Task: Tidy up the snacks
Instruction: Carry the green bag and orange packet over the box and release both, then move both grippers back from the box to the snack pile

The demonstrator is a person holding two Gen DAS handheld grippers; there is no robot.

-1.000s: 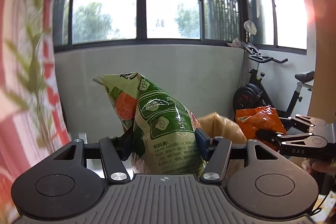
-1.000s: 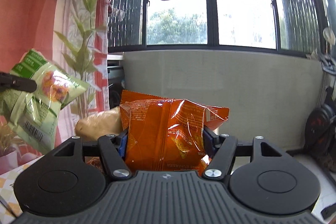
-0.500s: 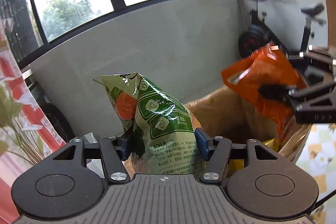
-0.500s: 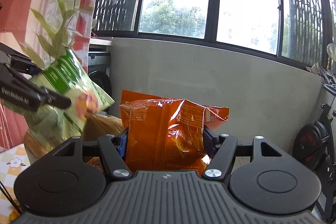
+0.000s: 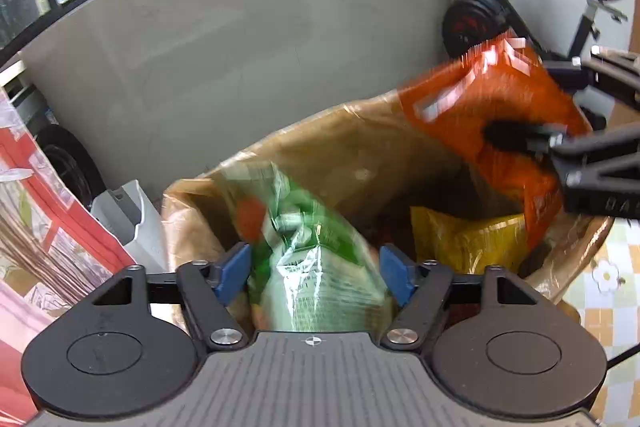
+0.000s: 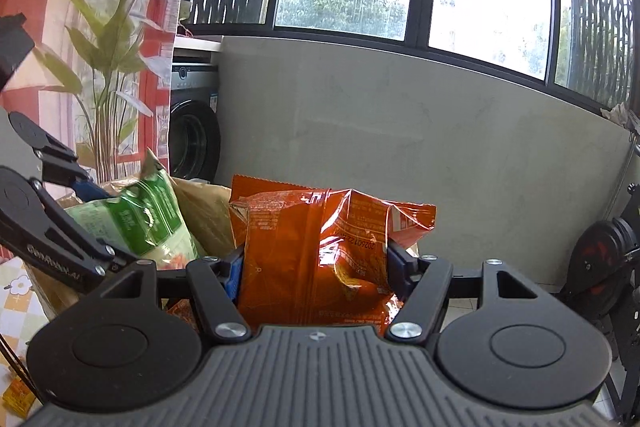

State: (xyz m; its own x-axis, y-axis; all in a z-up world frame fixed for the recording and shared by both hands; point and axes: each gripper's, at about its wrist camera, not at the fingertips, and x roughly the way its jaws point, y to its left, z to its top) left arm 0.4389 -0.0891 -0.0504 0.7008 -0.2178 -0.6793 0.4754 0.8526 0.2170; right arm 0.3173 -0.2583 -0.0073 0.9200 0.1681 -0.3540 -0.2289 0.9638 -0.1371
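Over the open brown paper bag (image 5: 340,147), my left gripper (image 5: 314,269) points down into it, its jaws opening. The green snack bag (image 5: 312,239) lies blurred between the blue pads, with a gap on each side, its lower end in the paper bag. My right gripper (image 6: 316,267) holds the orange snack bag (image 6: 316,251) upright; its jaws are starting to open, but both pads still touch the bag. In the left wrist view the orange bag (image 5: 492,99) hangs over the paper bag's right rim. A yellow packet (image 5: 460,239) lies inside.
A grey wall runs behind the paper bag, with an exercise bike (image 5: 520,11) at the right and a washing machine (image 6: 196,131) at the left. A white plastic bin (image 5: 128,223) stands beside the bag. A checked cloth (image 5: 612,267) covers the table.
My left gripper tipped down over the paper bag and its pads spread off the green bag, which now blurs and sinks. My right gripper brought the orange bag over the bag's rim.
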